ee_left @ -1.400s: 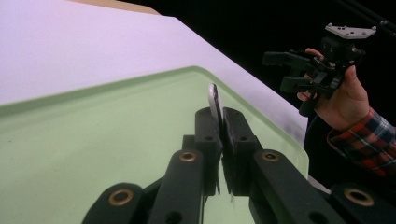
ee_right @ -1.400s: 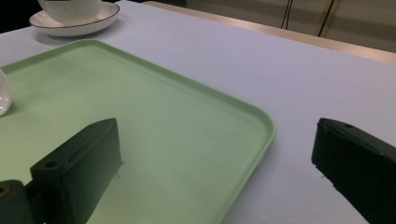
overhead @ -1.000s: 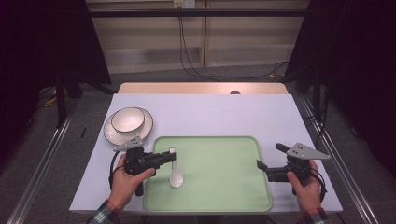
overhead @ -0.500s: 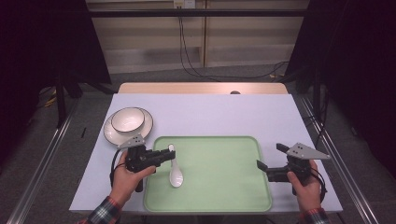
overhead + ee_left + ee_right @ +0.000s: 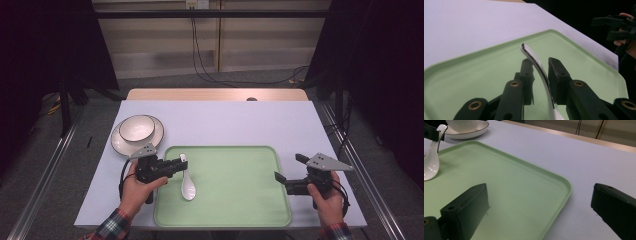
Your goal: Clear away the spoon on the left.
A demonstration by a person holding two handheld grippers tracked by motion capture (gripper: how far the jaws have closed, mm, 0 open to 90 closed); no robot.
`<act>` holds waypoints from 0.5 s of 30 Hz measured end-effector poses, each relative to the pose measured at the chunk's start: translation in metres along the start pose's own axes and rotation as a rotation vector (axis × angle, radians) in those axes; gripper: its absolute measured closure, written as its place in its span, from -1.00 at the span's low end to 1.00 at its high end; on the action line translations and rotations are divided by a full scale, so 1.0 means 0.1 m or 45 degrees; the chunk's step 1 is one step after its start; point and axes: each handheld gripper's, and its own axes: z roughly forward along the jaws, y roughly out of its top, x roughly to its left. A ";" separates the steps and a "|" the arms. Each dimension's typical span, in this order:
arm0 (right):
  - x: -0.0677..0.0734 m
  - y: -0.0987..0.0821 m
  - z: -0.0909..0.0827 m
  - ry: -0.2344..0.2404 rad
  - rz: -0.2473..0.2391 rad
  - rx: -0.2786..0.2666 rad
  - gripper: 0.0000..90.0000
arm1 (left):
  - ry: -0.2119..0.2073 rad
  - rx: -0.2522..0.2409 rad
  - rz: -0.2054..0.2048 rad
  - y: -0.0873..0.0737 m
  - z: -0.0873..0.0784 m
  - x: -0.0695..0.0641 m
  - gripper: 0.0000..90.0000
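A white ceramic spoon (image 5: pixel 188 188) rests on the green tray (image 5: pixel 235 200) near its left edge, bowl down and handle (image 5: pixel 534 58) rising. My left gripper (image 5: pixel 181 163) reaches in from the left with that handle between its jaws. The jaws have just been opening: a gap shows between the handle and the left pad (image 5: pixel 527 75), and the spoon sits on its own. At the tray's right edge, my right gripper (image 5: pixel 288 167) is open above the table with nothing between its fingers (image 5: pixel 471 202).
A white bowl (image 5: pixel 136 127) sits on a white plate (image 5: pixel 119 143) at the table's left, just behind my left hand. The lilac table mat (image 5: pixel 225 122) extends behind the tray. Dark space and metal rails flank the table.
The left jaws have spread a little around the spoon handle. The spoon has settled on the tray in about the same spot. The right hand has not moved.
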 end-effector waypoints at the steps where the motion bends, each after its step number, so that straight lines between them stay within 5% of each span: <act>1: 0.00 0.00 0.00 0.003 -0.001 0.000 -0.98 | 0.000 0.005 0.001 0.00 0.00 0.00 0.65; 15: 0.00 0.00 0.00 0.009 -0.002 0.001 -0.98 | 0.015 0.022 0.021 -0.02 0.04 0.03 0.60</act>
